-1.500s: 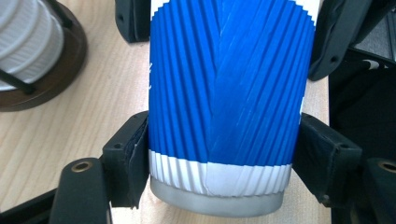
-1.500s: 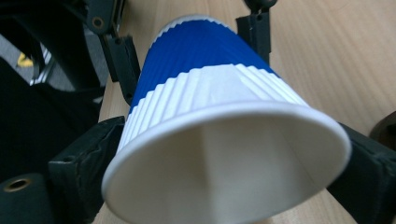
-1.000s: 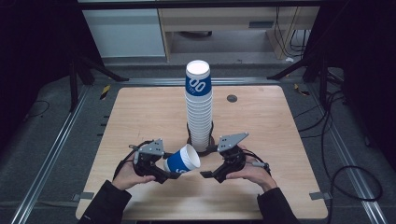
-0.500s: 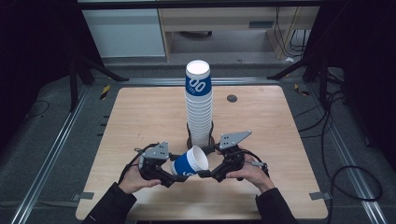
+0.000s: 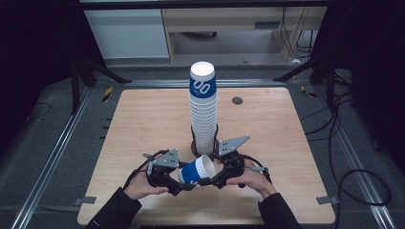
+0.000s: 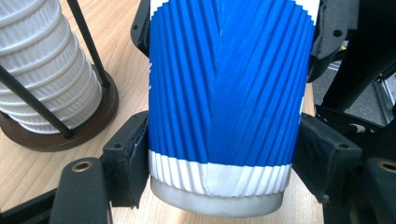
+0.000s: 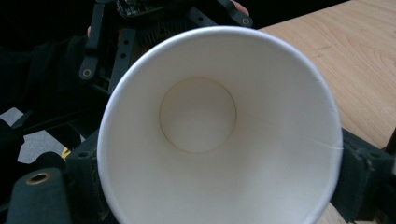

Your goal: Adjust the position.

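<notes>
Blue ribbed paper cup with a white rim (image 5: 197, 171) is held on its side just above the light wooden table (image 5: 143, 124), near the front edge, between both tools. Its base end is pinched by the left gripper (image 5: 184, 179); in the left gripper view the two black pads are pressed against the cup's (image 6: 224, 102) sides. The open mouth is faced by the right gripper (image 5: 210, 180), whose jaws have just been closing around the rim, with the cup's (image 7: 219, 135) white inside seen between them and both pads set against the rim. Just behind, a tall stack of white ribbed cups (image 5: 203, 109) is kept upright in a dark round holder with thin rods (image 6: 70, 126).
</notes>
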A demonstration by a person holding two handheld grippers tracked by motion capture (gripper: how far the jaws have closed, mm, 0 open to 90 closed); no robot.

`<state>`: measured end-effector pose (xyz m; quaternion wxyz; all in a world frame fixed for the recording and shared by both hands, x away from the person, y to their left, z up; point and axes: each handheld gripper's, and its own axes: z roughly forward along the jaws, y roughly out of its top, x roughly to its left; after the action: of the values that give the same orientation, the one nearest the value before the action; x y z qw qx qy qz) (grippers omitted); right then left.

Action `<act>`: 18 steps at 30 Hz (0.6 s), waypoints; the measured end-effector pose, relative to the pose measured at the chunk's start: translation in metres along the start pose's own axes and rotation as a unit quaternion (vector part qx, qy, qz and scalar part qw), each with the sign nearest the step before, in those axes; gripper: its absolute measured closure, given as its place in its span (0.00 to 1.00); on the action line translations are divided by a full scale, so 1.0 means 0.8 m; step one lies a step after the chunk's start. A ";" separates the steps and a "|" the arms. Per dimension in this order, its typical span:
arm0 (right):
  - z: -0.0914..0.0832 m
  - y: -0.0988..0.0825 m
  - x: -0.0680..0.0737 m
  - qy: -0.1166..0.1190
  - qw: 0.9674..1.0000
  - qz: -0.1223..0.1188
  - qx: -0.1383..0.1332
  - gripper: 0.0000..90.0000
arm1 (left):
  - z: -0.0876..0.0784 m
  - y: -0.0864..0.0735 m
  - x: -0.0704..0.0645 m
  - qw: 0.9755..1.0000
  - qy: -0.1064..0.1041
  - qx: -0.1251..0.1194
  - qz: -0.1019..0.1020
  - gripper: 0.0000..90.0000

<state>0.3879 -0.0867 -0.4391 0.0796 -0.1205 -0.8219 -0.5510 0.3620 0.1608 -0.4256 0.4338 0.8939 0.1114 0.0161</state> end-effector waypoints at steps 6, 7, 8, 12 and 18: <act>-0.001 0.001 0.001 -0.004 1.000 -0.005 -0.002 0.17 | 0.000 0.000 0.001 1.000 0.001 0.001 -0.003 0.28; -0.002 0.002 0.002 -0.006 1.000 -0.007 -0.002 0.17 | 0.000 0.000 0.002 1.000 0.002 0.003 -0.004 0.26; -0.003 0.002 0.002 -0.006 1.000 -0.007 -0.002 0.18 | 0.000 -0.001 0.002 1.000 0.002 0.007 -0.006 0.24; -0.009 0.004 0.003 -0.021 1.000 -0.017 0.005 0.18 | 0.001 -0.003 0.006 1.000 0.008 0.027 -0.012 0.18; -0.001 0.004 0.006 -0.032 0.998 -0.029 0.037 0.19 | 0.014 -0.003 0.002 0.998 -0.007 0.054 -0.006 0.16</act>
<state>0.3843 -0.0857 -0.4346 0.0416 -0.1114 -0.8470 -0.5181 0.3644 0.1538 -0.4347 0.3855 0.9156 0.1141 0.0017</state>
